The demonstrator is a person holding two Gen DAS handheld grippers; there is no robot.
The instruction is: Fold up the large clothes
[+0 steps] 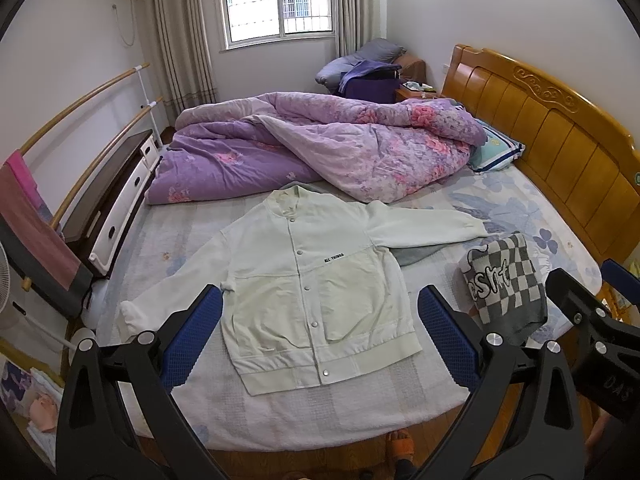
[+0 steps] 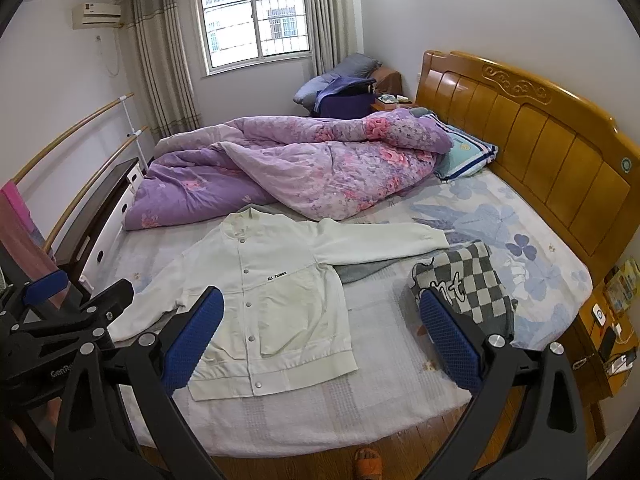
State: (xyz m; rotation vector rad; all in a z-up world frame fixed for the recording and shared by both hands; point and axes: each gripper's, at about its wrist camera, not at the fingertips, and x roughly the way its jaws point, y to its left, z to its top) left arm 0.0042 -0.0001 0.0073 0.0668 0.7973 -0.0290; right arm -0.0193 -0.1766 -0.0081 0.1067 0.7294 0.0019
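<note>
A white snap-button jacket (image 1: 312, 280) (image 2: 276, 292) lies spread flat on the bed, front up, collar toward the quilt, both sleeves stretched out sideways. A grey garment (image 1: 416, 254) (image 2: 360, 270) peeks out under its right sleeve. My left gripper (image 1: 320, 340) hovers open above the jacket's hem, blue pads wide apart, nothing between them. My right gripper (image 2: 320, 344) is open too, held above the bed's near edge to the right of the jacket. Each gripper shows at the edge of the other's view: the right gripper (image 1: 592, 320) and the left gripper (image 2: 60, 312).
A folded grey-and-white checkered sweater (image 1: 506, 280) (image 2: 468, 280) lies right of the jacket. A purple floral quilt (image 1: 320, 148) is bunched at the far side, beside a pillow (image 1: 496, 150). The wooden headboard (image 1: 552, 136) stands right, a white dresser (image 1: 120, 208) left. An orange-slippered foot (image 2: 368, 460) shows below.
</note>
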